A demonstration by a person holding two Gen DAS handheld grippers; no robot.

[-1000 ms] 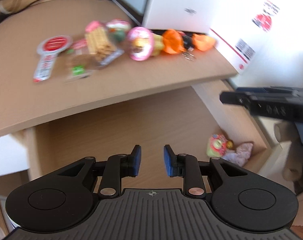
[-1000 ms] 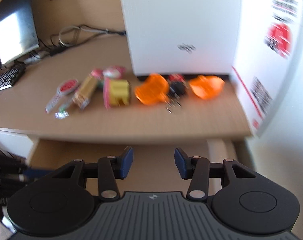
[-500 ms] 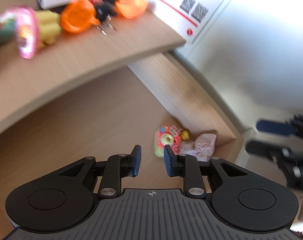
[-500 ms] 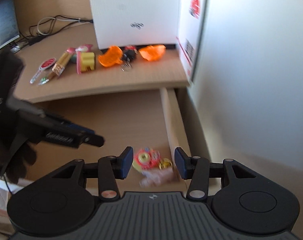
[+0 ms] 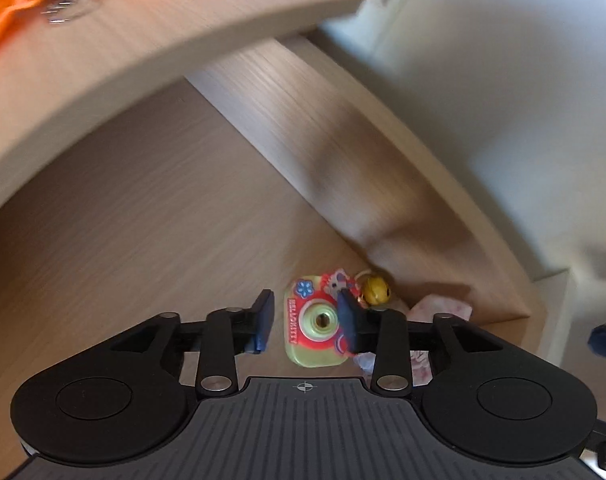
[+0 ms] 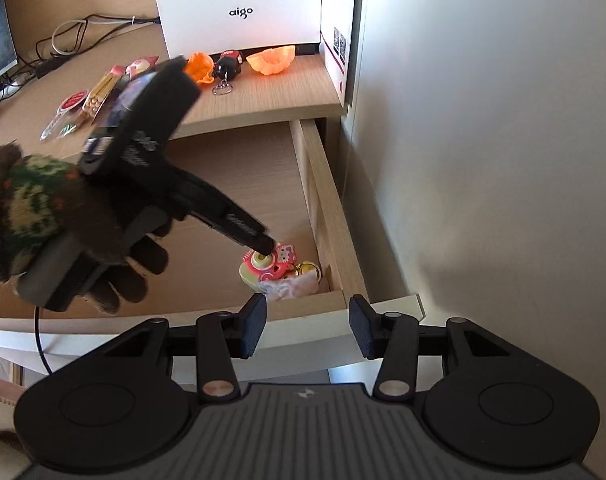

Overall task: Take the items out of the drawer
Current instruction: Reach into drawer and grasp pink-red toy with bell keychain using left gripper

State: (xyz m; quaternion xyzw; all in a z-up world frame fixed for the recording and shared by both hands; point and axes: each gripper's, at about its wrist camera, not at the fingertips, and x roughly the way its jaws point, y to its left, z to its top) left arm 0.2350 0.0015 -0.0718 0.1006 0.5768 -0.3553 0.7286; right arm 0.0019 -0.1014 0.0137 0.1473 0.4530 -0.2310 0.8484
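Left tool (image 5: 305, 326): jaws just widened, parted around the toy camera (image 5: 313, 330), not pressing.
Right tool (image 6: 307, 326): released, empty.
Toy camera: drawer (image 6: 323, 184) corner.

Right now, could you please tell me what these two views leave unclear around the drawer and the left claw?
- Left wrist view: whether the left claw touches the toy camera; its right finger covers that edge.
- Left wrist view: the pink wrapped item, mostly hidden behind the claw's right arm.
- Left wrist view: orange toy and keyring, blurred and cut by the edge.
- Right wrist view: the drawer floor's left part, hidden by the gloved hand.
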